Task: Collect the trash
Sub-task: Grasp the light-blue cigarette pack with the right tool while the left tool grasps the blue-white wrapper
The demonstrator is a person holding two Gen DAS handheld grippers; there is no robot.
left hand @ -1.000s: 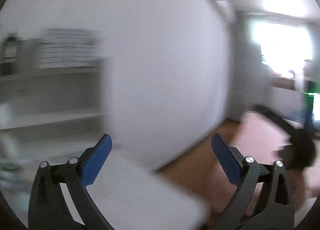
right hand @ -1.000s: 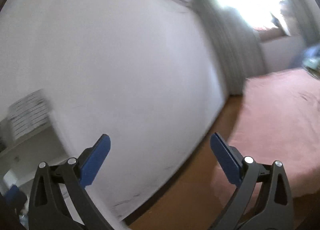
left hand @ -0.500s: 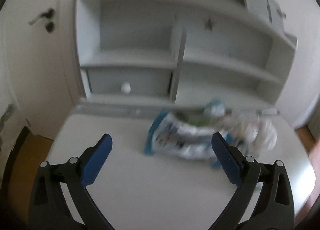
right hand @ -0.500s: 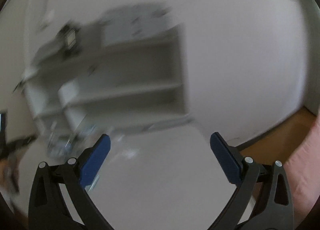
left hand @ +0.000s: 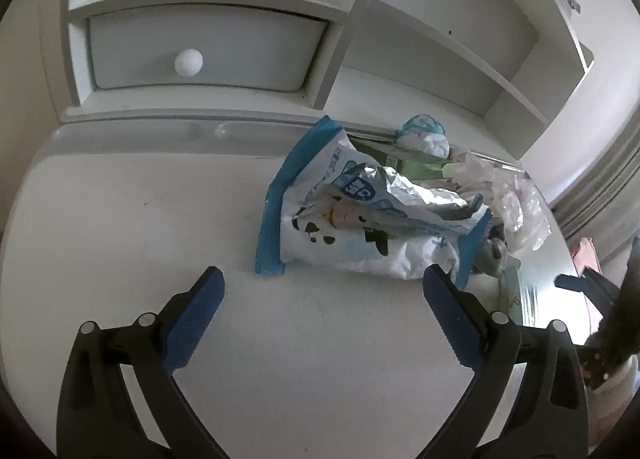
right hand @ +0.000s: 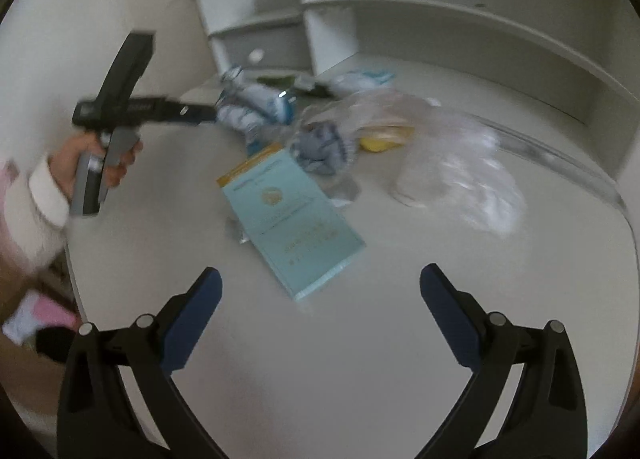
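A pile of trash lies on a white desk (left hand: 120, 227). A crumpled blue-and-white snack bag (left hand: 360, 215) with panda print sits just beyond my open left gripper (left hand: 320, 299). Clear plastic wrap (left hand: 508, 195) and a small blue-white wad (left hand: 424, 135) lie behind it. In the right wrist view, a flat teal packet (right hand: 296, 219) lies just ahead of my open right gripper (right hand: 320, 295). Behind it are a grey-blue crumpled cloth (right hand: 324, 147), a yellow scrap (right hand: 384, 139) and a clear plastic bag (right hand: 456, 175). Both grippers hold nothing.
White shelving (left hand: 440, 59) with a knobbed drawer (left hand: 192, 55) backs the desk. In the right wrist view a hand (right hand: 92, 155) in a white sleeve holds the left gripper's handle (right hand: 120, 99) at the desk's left. A pink bed edge (left hand: 586, 255) shows at far right.
Both cameras swung from the wall and bedroom down onto the desk. The trash pile came into view and now sits close ahead of both grippers.
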